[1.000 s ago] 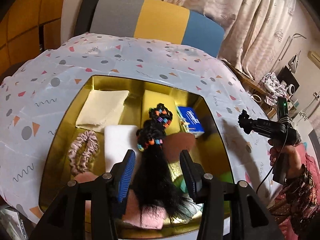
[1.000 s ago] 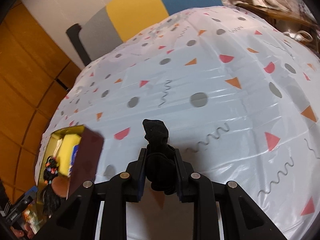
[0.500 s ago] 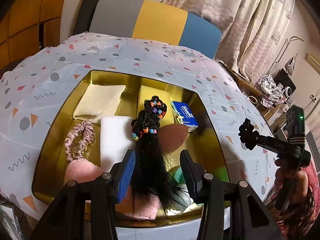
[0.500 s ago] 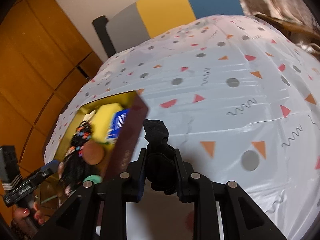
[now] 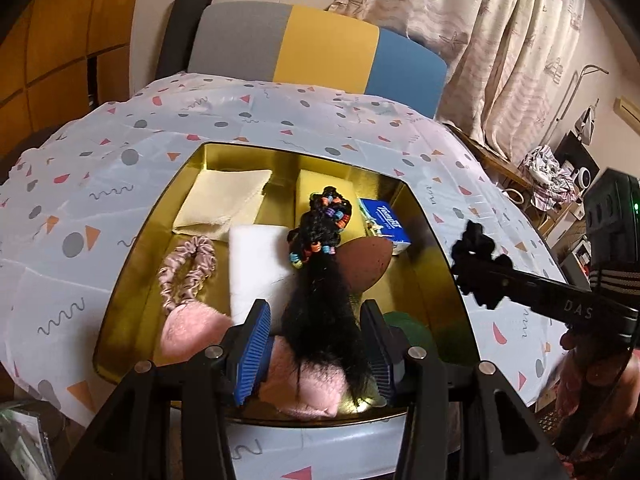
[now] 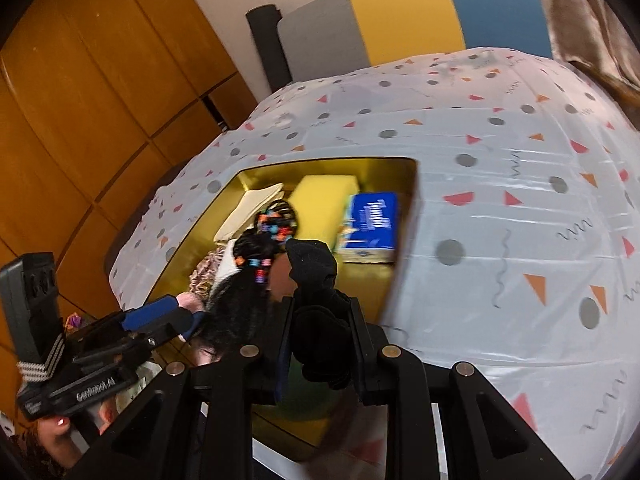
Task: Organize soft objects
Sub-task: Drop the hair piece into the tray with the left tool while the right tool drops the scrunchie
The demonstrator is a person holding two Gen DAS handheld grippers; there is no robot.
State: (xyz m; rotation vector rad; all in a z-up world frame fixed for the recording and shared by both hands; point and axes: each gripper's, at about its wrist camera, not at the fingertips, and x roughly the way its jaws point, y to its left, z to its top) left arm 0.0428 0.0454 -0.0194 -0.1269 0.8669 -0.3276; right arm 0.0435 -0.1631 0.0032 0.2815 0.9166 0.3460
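Note:
A gold tray [image 5: 132, 280] [image 6: 404, 184] sits on the patterned tablecloth. A black hairpiece with coloured beads [image 5: 320, 280] [image 6: 260, 256] lies inside it, over a white sponge [image 5: 256, 264] and a brown puff [image 5: 364, 264]. My left gripper [image 5: 316, 320] [image 6: 188, 320] is open, its fingers on either side of the hairpiece's loose end, with a gap at the left pad. My right gripper [image 6: 320, 308] [image 5: 476, 272] is shut on a black scrunchie [image 6: 316, 276] [image 5: 480, 252], held above the tray's right side.
The tray also holds a cream cloth [image 5: 224, 200], a yellow sponge [image 5: 320, 188], a blue tissue pack [image 5: 384, 224], a pink scrunchie [image 5: 184, 268], pink fluffy pieces [image 5: 188, 332] and something green [image 5: 408, 324]. A striped chair [image 5: 320, 44] stands behind the table. A hand [image 5: 588, 372] grips the right tool.
My right gripper has swung left with the black scrunchie, from over the bare tablecloth to over the tray's right side. The left gripper has stayed around the hairpiece.

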